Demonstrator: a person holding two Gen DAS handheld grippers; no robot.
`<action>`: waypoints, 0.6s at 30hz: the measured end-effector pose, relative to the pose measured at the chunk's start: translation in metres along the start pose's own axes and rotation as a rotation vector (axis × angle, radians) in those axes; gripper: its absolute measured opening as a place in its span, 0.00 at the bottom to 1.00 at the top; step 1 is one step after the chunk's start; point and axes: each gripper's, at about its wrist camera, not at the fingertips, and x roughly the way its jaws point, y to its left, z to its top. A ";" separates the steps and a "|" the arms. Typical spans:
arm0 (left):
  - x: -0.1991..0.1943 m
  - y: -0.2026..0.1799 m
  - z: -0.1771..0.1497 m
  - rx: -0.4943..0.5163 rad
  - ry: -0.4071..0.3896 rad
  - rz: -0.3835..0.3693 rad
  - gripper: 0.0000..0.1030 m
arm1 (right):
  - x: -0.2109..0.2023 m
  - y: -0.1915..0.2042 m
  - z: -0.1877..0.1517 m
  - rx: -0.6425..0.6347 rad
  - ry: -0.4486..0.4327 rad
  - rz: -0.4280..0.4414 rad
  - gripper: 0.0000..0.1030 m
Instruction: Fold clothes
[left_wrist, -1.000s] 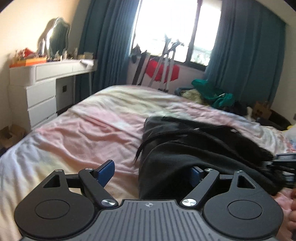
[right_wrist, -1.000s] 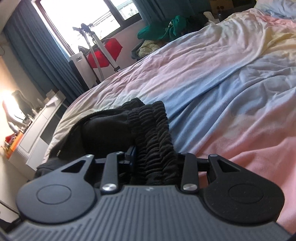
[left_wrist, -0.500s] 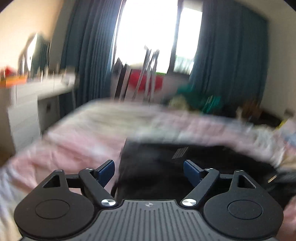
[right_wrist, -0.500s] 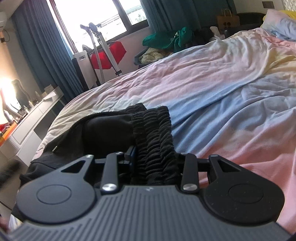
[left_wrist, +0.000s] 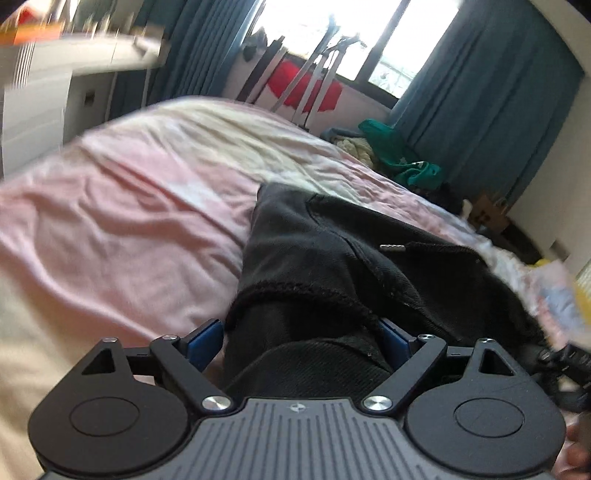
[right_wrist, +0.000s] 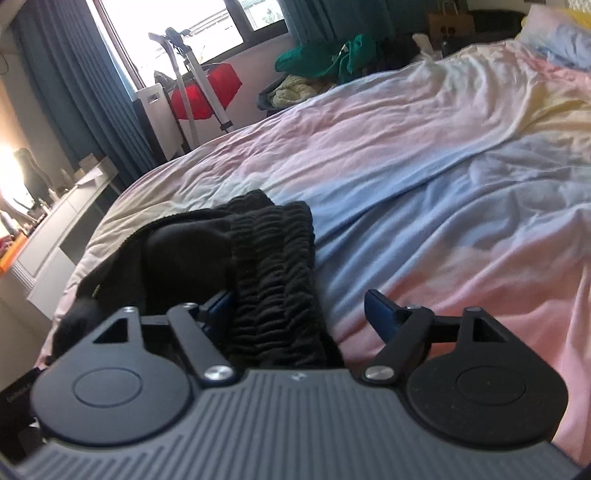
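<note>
Lying bunched on the pastel bed (right_wrist: 424, 155), black trousers (left_wrist: 332, 258) run lengthwise between 2 grippers: left gripper (left_wrist: 299, 338) fingers straddle one end, seemingly unclamped; right gripper (right_wrist: 299, 314) fingers stand apart, waistband (right_wrist: 273, 280) against one.

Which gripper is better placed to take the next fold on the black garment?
Left, probably. The left gripper has a thick fold of the black garment filling its open jaws. The right gripper stands open too, the ribbed band against one finger only.
</note>
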 end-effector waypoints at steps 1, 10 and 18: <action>0.000 0.004 0.000 -0.033 0.011 -0.011 0.88 | -0.002 -0.003 0.000 0.022 0.010 0.009 0.76; -0.001 0.013 -0.001 -0.131 0.033 -0.037 0.89 | -0.024 -0.016 -0.003 0.141 0.069 0.088 0.80; 0.000 0.017 -0.002 -0.181 0.049 -0.055 0.90 | -0.011 -0.006 -0.016 0.107 0.133 0.098 0.87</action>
